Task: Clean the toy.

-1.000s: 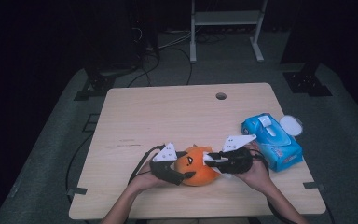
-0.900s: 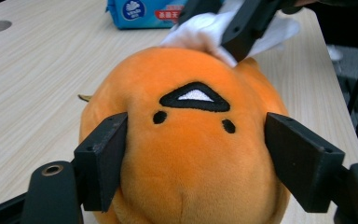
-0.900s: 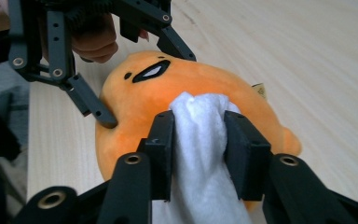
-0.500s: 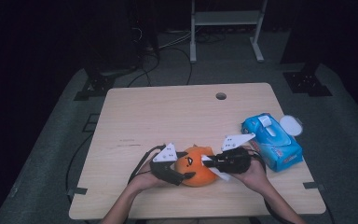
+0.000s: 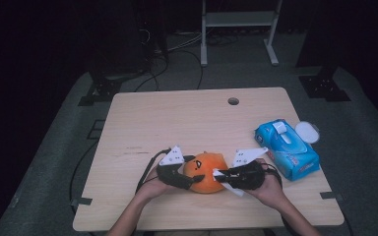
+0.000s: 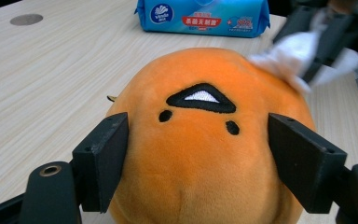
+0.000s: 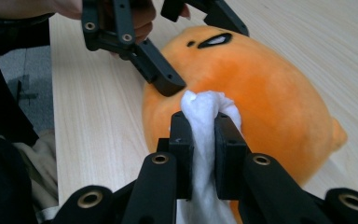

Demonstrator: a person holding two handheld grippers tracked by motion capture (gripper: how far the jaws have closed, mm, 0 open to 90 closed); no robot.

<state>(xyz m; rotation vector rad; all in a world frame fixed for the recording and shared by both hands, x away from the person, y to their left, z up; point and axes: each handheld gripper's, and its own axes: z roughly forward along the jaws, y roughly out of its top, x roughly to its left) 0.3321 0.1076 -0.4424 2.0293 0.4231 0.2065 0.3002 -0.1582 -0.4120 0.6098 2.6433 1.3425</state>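
L tongs clamped on orange plush, near edge of bench | R tongs just closed, pinching white wipe | wipe touches plush's R flank, R hand nearer | next: rub across top

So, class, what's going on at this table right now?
A person works with a gripper in each hand. The left gripper clamps an orange plush toy between its fingers, steadying it on the table. The right gripper pinches a white wipe against the toy's side, apparently to clean it. A blue wipes pack lies at the right.
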